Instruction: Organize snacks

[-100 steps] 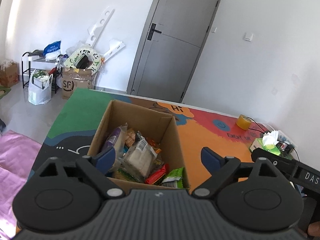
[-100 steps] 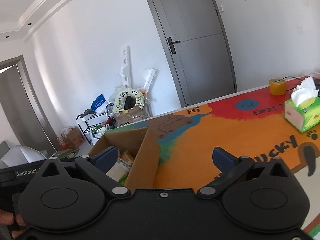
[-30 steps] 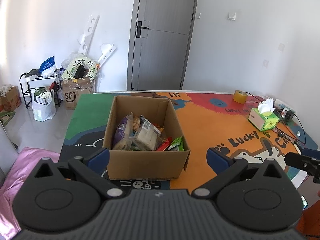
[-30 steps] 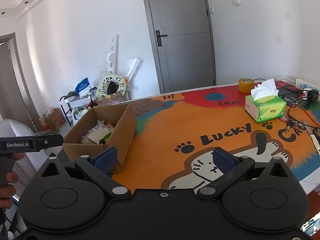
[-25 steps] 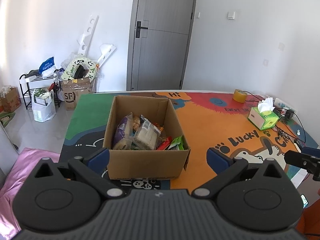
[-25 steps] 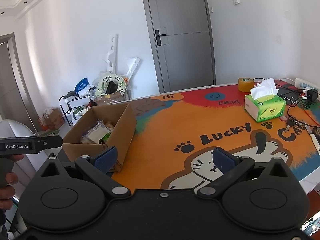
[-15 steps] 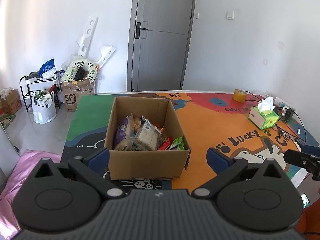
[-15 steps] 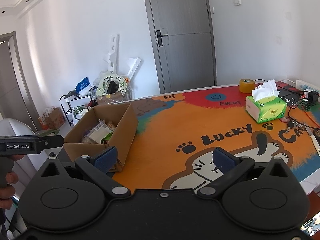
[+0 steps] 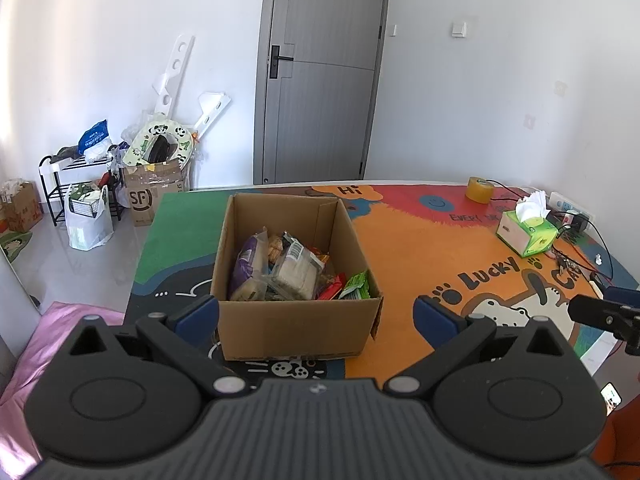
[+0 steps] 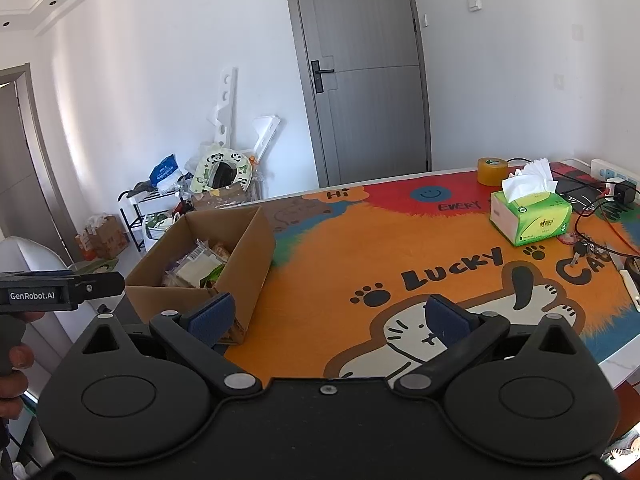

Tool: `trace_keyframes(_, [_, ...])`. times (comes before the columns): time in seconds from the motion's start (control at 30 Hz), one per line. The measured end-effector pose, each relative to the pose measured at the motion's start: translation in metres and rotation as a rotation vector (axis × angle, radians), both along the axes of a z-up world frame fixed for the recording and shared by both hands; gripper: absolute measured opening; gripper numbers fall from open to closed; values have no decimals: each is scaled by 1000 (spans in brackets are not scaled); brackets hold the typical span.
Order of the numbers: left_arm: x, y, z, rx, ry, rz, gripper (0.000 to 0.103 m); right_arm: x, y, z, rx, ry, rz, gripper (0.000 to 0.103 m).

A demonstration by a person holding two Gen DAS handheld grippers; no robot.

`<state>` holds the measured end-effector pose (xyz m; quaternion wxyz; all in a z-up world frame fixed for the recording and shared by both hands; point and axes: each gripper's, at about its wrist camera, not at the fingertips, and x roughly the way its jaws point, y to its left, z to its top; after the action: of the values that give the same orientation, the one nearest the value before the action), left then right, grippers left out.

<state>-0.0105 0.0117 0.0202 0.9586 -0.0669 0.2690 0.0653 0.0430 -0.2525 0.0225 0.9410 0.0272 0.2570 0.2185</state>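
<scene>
An open cardboard box (image 9: 296,328) stands on the colourful cat-print mat (image 9: 420,256) and holds several snack packets (image 9: 288,272): a purple one, a clear one with pale biscuits, a red one and a green one. My left gripper (image 9: 316,314) is open and empty, held back from the box's near side. In the right wrist view the box (image 10: 248,256) is at the left with snacks (image 10: 196,266) inside. My right gripper (image 10: 326,318) is open and empty above the mat's near edge (image 10: 340,280), right of the box.
A green tissue box (image 10: 530,216), a roll of tape (image 10: 491,171), keys (image 10: 580,246) and cables with a power strip (image 10: 608,184) lie at the table's right. Beyond the table's far left stand a rack, bags and cartons (image 9: 152,196). A grey door (image 9: 320,76) is behind.
Both grippers have pulled back and up from the box since 3.3 s ago; over the last second the views barely shift. Both stay open and empty.
</scene>
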Motion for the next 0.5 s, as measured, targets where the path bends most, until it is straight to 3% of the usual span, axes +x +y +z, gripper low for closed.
trace_keyframes(0.5, [-2, 3, -2, 5, 11, 5, 103, 1, 2, 0, -4, -1, 4, 103])
